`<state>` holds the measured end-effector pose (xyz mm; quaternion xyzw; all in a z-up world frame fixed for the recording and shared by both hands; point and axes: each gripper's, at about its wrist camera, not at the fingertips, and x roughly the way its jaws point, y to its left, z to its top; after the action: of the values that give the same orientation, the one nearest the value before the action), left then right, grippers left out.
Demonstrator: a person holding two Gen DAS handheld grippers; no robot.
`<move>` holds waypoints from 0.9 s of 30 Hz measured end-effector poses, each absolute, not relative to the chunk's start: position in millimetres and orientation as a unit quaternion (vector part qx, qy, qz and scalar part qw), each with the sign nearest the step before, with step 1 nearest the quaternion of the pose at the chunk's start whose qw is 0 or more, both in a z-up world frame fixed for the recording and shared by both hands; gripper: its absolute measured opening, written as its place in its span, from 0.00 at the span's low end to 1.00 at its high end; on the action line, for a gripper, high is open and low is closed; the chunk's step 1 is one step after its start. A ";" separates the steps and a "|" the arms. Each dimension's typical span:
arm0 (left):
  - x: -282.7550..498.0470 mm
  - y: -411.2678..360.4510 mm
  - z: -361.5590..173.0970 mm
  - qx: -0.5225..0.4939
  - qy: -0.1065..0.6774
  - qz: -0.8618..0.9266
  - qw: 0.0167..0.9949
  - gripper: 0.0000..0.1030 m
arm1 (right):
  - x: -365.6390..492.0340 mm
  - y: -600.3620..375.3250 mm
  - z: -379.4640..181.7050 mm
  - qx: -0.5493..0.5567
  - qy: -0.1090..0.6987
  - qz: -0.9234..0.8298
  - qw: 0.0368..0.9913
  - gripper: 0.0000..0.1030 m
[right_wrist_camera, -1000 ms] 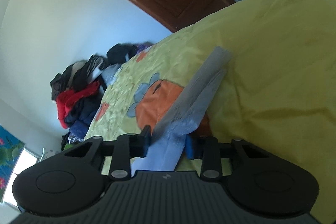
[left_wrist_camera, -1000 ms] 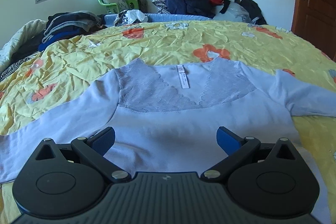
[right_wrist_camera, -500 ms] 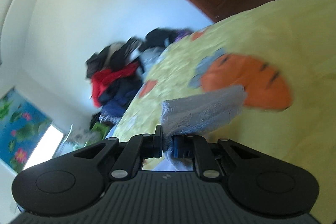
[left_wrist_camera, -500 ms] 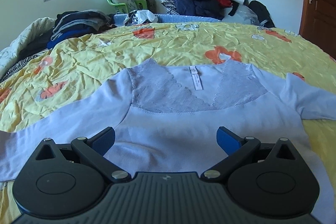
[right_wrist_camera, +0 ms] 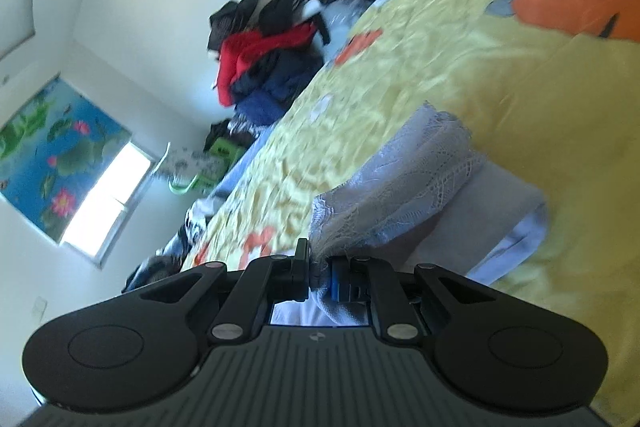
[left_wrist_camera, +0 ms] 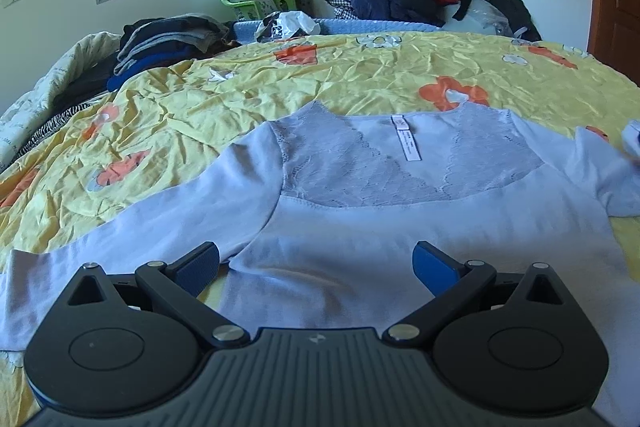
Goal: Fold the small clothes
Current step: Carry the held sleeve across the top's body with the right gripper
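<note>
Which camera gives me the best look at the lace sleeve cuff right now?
Right wrist: the lace cuff fills the centre, pinched in the right tongs. Left wrist catches only a sliver at its right edge.

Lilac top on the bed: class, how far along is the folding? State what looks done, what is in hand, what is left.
Done: the top lies spread flat on the yellow bedspread, label up.
In hand: the right gripper is shut on the lace sleeve cuff.
Left: no fold shows yet; the other sleeve lies outstretched, and the left gripper hovers open over the hem.
</note>
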<state>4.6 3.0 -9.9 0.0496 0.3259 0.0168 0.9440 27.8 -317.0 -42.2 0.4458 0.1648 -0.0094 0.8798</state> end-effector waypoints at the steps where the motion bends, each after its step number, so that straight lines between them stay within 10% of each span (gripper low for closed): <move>1: 5.1 4.2 -10.6 0.049 0.327 0.018 0.944 1.00 | 30.5 -311.0 -40.5 0.441 0.169 -0.007 0.881 0.14; 27: 2.4 41.5 -14.1 0.041 0.325 0.045 0.944 1.00 | 85.8 -146.8 10.3 0.210 0.248 0.084 0.942 0.14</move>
<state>2.4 41.5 -14.1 0.0407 0.3247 0.0448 0.9439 85.8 -146.8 10.3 0.2100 0.2479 0.0838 0.9420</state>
